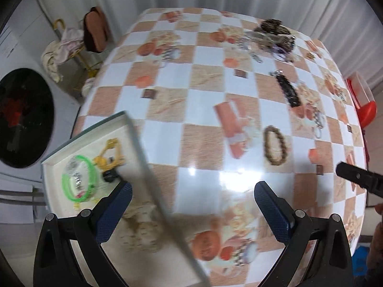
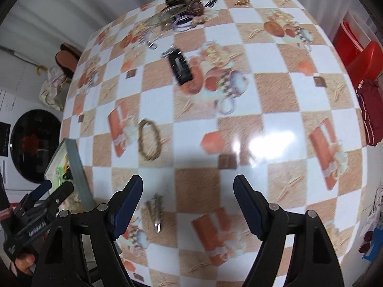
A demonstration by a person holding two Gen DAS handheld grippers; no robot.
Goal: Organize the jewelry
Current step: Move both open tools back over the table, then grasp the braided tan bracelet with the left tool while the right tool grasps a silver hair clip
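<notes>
Brown bead bracelet [image 2: 149, 139], left of centre, is your next pick; both claws, left claw [image 1: 192, 192] and right claw [image 2: 188, 187], are released and empty.

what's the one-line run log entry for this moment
left gripper: open, empty | right gripper: open, empty | box: green bangle inside | table: bead bracelet, black clip loose

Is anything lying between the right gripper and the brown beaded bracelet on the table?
Nothing visible does. The right gripper is open, and only bare checkered tablecloth lies between it and the beaded bracelet. A small metal hair clip sits nearer, below the fingertips.
</notes>
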